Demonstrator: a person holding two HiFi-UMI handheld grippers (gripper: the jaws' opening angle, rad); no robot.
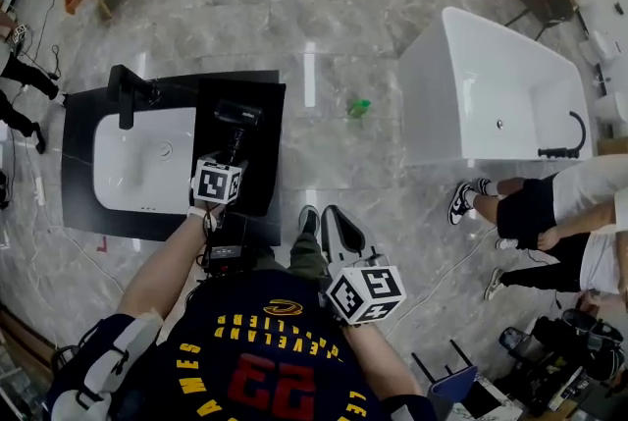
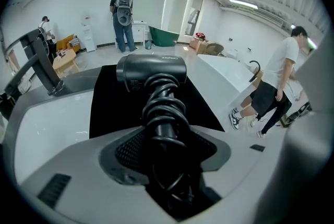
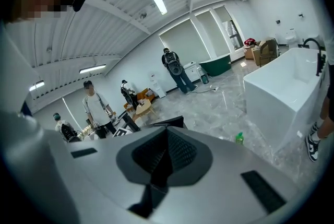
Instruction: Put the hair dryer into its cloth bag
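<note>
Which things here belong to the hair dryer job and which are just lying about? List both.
Job:
hair dryer, clamped by its cord-wrapped handle in the left gripper
black cloth below it, possibly the bag
right gripper, shut and empty

Lying about:
green bottle on the floor
white bathtub
sink with black faucet

Both arms forward, a hand-held gripper in each hand.
The left hand-held gripper (image 1: pixel 232 152) reaches ahead on an extended bare forearm, its jaws clamped on the cord-wrapped handle of the hair dryer (image 2: pixel 151 69). The right hand-held gripper (image 1: pixel 337 225) is held closer to the body, its jaws pressed together with nothing between them.
</note>
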